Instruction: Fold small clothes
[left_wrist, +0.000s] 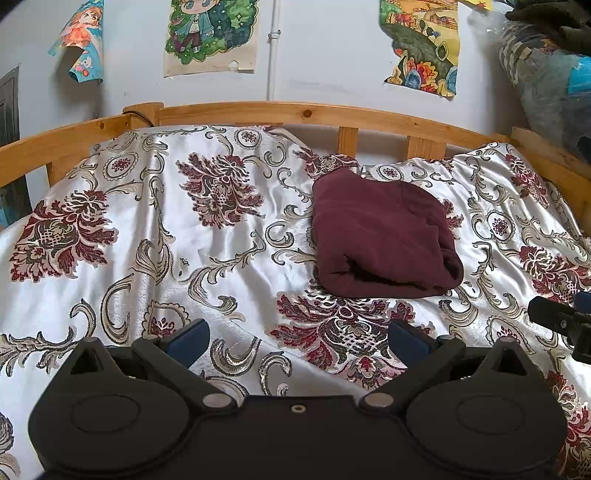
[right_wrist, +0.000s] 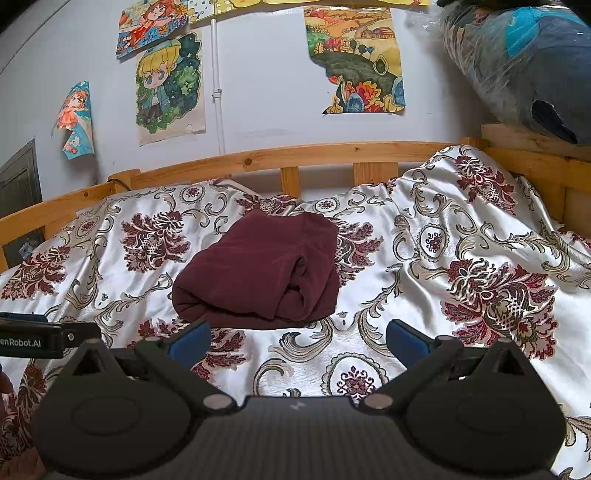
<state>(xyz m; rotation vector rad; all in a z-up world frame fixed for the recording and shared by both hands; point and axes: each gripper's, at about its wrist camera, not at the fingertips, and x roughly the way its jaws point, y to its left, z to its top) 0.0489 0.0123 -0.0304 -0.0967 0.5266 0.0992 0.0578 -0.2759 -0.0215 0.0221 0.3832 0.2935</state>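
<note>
Both of your grippers hang wide apart and empty over a bed, with a folded maroon garment lying ahead of them.

Your left gripper (left_wrist: 297, 341) has its blue-padded fingers (left_wrist: 190, 341) spread wide with nothing between them, above a shiny white bedspread (left_wrist: 177, 229) patterned with dark red flowers and grey scrolls. Your right gripper (right_wrist: 297, 341) is spread just as wide and also holds nothing. The maroon garment (left_wrist: 382, 236) sits folded into a thick, roughly square bundle on the bedspread, ahead and to the right of your left gripper, and just beyond your right gripper's left finger, apart from both. Behind the bed runs a wooden rail (left_wrist: 306, 114), with colourful drawings (left_wrist: 210, 35) on the pale wall above.
</note>
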